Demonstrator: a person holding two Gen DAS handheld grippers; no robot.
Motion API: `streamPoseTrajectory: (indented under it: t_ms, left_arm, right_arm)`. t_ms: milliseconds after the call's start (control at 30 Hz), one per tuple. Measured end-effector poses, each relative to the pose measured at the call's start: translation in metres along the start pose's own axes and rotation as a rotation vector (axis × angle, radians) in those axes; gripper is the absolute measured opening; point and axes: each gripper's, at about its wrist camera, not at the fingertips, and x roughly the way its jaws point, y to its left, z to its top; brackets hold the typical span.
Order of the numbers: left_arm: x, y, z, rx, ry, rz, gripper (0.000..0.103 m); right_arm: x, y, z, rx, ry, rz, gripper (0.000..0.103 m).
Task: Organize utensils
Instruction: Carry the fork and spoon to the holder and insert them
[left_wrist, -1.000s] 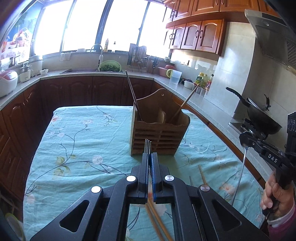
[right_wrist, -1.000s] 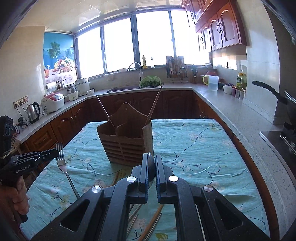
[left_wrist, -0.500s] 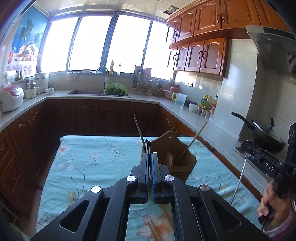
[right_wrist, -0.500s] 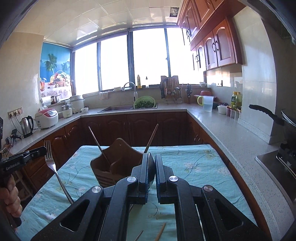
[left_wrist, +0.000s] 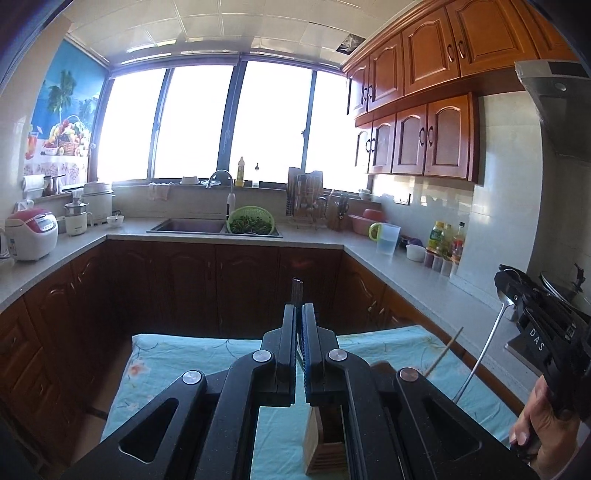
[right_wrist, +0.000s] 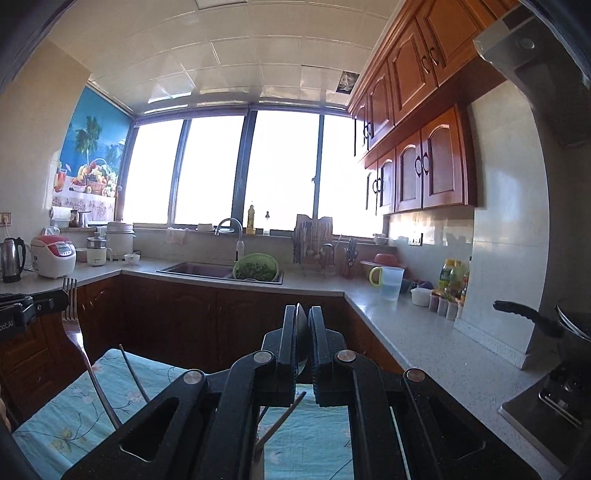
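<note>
My left gripper (left_wrist: 299, 314) is shut on a metal fork (left_wrist: 297, 291), tines up past the fingertips. It also shows in the right wrist view (right_wrist: 70, 295), its handle hanging down. My right gripper (right_wrist: 303, 317) is shut on a metal spoon (right_wrist: 301, 332). In the left wrist view the spoon (left_wrist: 508, 291) hangs handle-down from that gripper. The wooden utensil holder (left_wrist: 325, 443) stands on the floral tablecloth (left_wrist: 207, 354) low between my fingers, mostly hidden. Chopsticks (left_wrist: 443, 350) lean out of it, also seen in the right wrist view (right_wrist: 135, 373).
A counter (left_wrist: 314, 240) runs around the room with a sink (left_wrist: 188, 225), green colander (left_wrist: 251, 221), rice cooker (left_wrist: 31, 236), jug (left_wrist: 388, 238) and bottles (left_wrist: 443, 236). A stove with a pan (right_wrist: 546, 321) is on the right.
Both grippers have risen and tilted up with the fork and spoon. The holder and table have slid down to the bottom of both views; the ceiling now shows.
</note>
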Motion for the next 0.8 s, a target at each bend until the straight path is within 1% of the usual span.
streamPoseTrajectory:
  t_ms: [100, 200, 367, 533, 633, 700, 800]
  left_arm:
    - [0.026, -0.007, -0.012, 0.006, 0.003, 0.038, 0.001]
    - [0.047, -0.019, -0.027, 0.017, 0.017, 0.068, 0.001]
    - [0.073, -0.042, -0.049, 0.046, 0.041, 0.079, 0.001]
    - [0.092, -0.051, -0.065, 0.070, 0.074, 0.038, 0.001]
    - [0.100, -0.045, -0.071, 0.070, 0.086, 0.006, 0.001]
    - [0.105, -0.037, -0.075, 0.058, 0.104, -0.027, 0.001]
    - [0.109, -0.027, -0.079, 0.068, 0.120, -0.042, 0.001]
  right_arm:
    - [0.014, 0.015, -0.013, -0.050, -0.015, -0.020, 0.006]
    - [0.025, 0.024, -0.030, -0.080, -0.004, -0.025, 0.006]
    - [0.034, 0.030, -0.055, -0.083, 0.028, -0.007, 0.006]
    - [0.035, 0.028, -0.070, -0.056, 0.079, 0.032, 0.006]
    - [0.037, 0.024, -0.077, -0.040, 0.116, 0.062, 0.006]
    - [0.039, 0.022, -0.081, -0.022, 0.144, 0.085, 0.006]
    - [0.041, 0.018, -0.088, 0.000, 0.176, 0.114, 0.006]
